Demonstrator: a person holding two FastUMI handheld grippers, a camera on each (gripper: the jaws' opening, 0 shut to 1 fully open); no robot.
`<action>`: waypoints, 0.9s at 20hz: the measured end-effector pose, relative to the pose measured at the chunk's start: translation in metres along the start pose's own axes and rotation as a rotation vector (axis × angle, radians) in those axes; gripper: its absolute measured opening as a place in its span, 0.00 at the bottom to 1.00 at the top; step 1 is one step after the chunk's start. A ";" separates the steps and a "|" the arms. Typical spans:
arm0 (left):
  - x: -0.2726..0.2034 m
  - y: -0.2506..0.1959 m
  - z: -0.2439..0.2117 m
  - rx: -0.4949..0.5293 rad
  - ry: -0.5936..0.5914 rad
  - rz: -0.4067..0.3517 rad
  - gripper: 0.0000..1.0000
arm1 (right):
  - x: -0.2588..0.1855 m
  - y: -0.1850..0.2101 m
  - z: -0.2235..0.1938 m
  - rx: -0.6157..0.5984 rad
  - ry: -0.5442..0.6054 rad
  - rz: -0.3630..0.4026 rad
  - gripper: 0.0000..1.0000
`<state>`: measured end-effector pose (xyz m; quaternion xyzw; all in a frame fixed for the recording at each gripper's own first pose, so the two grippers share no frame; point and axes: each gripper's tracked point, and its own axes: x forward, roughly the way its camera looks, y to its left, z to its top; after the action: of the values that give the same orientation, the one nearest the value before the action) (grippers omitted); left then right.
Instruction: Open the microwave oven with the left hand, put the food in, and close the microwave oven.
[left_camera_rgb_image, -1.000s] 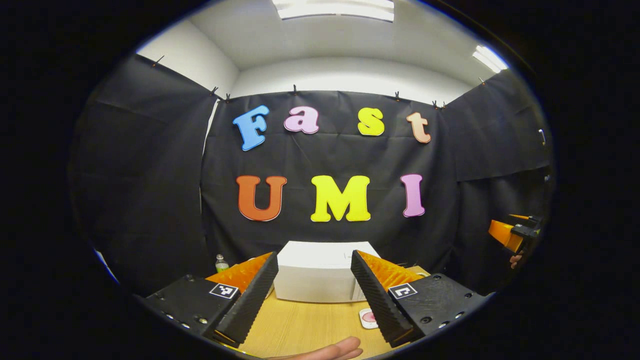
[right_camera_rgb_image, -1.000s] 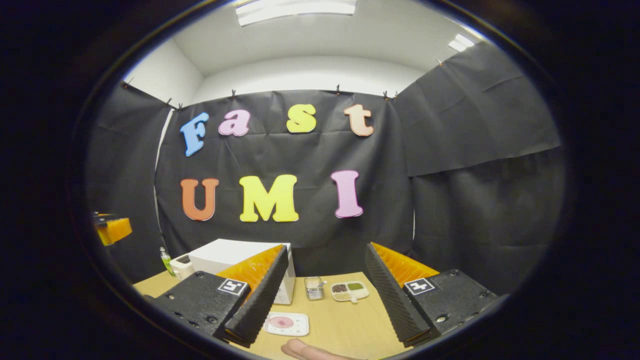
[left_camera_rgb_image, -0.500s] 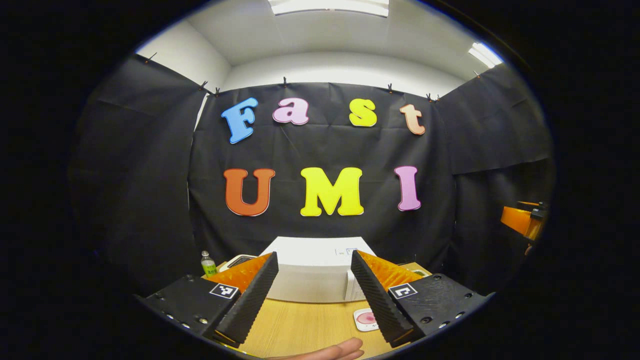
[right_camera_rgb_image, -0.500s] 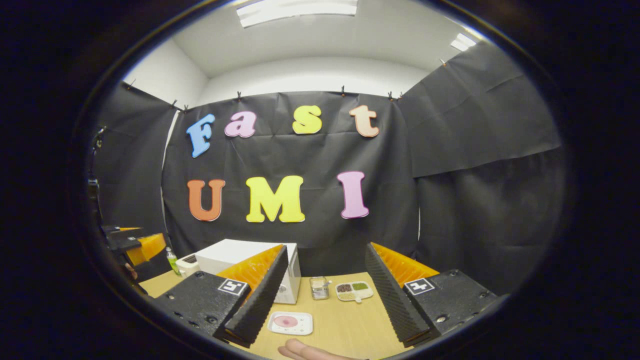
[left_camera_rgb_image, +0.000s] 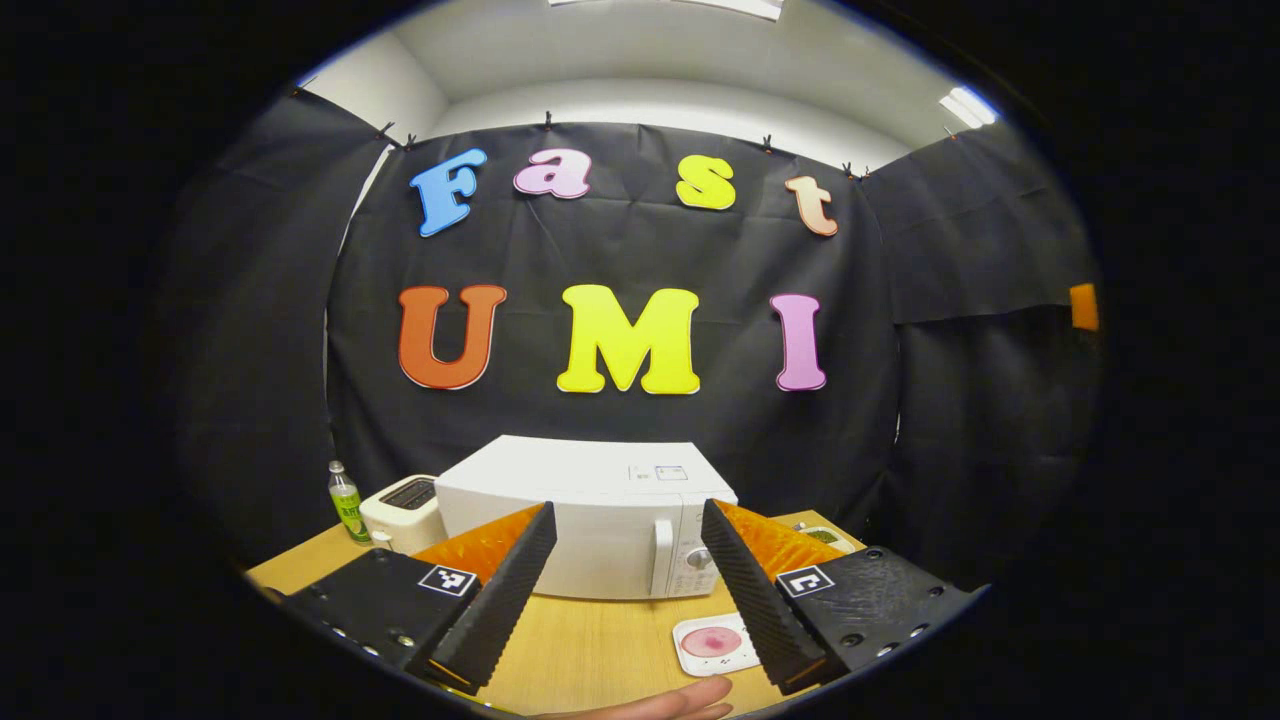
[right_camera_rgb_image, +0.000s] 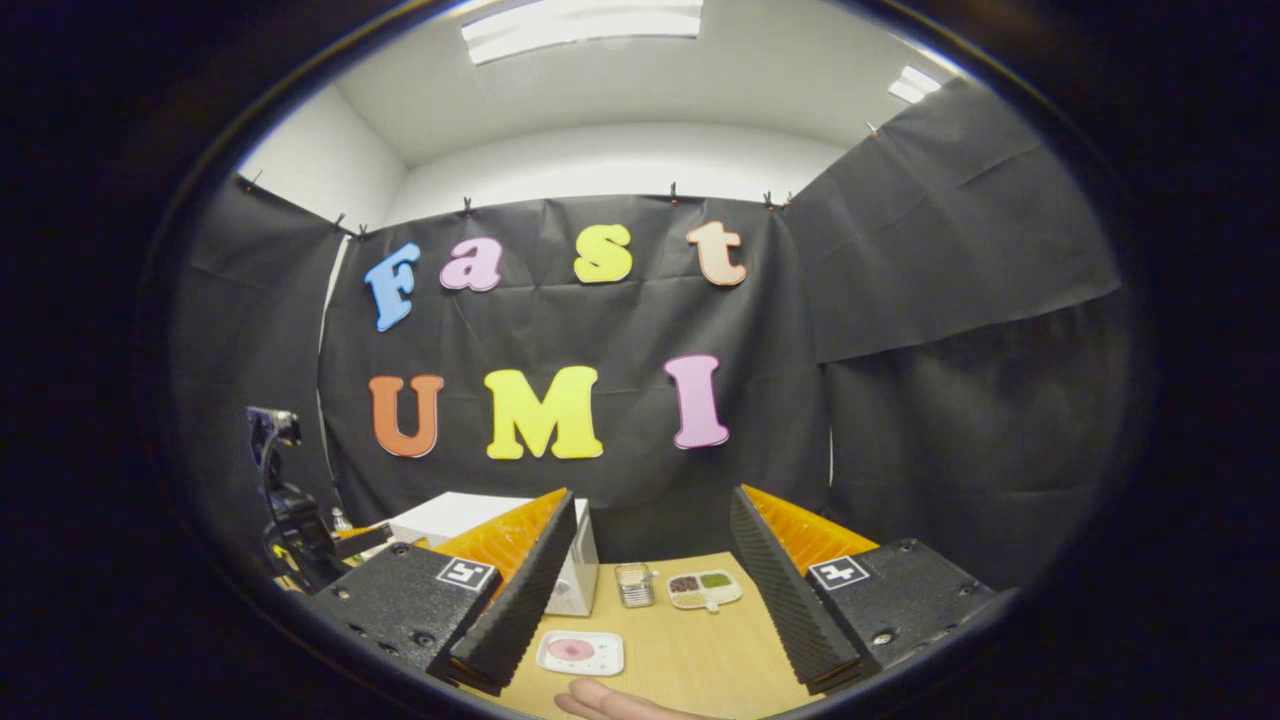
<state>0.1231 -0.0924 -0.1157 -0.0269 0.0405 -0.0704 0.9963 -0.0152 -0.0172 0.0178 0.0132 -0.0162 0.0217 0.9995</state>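
Observation:
A white microwave (left_camera_rgb_image: 590, 520) stands on the wooden table (left_camera_rgb_image: 600, 650) with its door closed and the handle (left_camera_rgb_image: 660, 557) at the right of the door. Before it lies a white square plate with pink food (left_camera_rgb_image: 712, 643). My left gripper (left_camera_rgb_image: 627, 508) is open and empty, held back from the microwave's front. My right gripper (right_camera_rgb_image: 653, 495) is open and empty too, above the table, with the plate (right_camera_rgb_image: 580, 652) low between its fingers. In the right gripper view the microwave (right_camera_rgb_image: 450, 512) is partly hidden behind a finger, and the left gripper (right_camera_rgb_image: 300, 540) shows dark at the left edge.
A green bottle (left_camera_rgb_image: 345, 500) and a white toaster (left_camera_rgb_image: 400, 510) stand left of the microwave. A small clear container (right_camera_rgb_image: 632, 584) and a divided dish (right_camera_rgb_image: 704, 588) sit right of it. A hand (left_camera_rgb_image: 660, 703) shows at the bottom edge.
The left gripper view has shifted so the microwave's door and handle now show. The right gripper has risen toward that view's upper right edge. In the right gripper view the left gripper shifted right along the left edge.

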 end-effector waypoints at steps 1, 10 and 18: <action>0.008 -0.006 -0.008 0.010 -0.002 -0.012 0.93 | -0.002 0.000 0.000 -0.006 -0.005 -0.001 0.99; 0.094 -0.025 -0.101 0.027 0.076 -0.001 0.93 | 0.001 -0.017 -0.013 -0.001 0.010 0.023 0.99; 0.155 -0.025 -0.169 -0.011 0.158 -0.010 0.93 | 0.021 -0.048 -0.036 -0.001 0.040 -0.011 0.99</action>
<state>0.2588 -0.1470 -0.2941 -0.0270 0.1192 -0.0771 0.9895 0.0092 -0.0638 -0.0184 0.0123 0.0040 0.0163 0.9998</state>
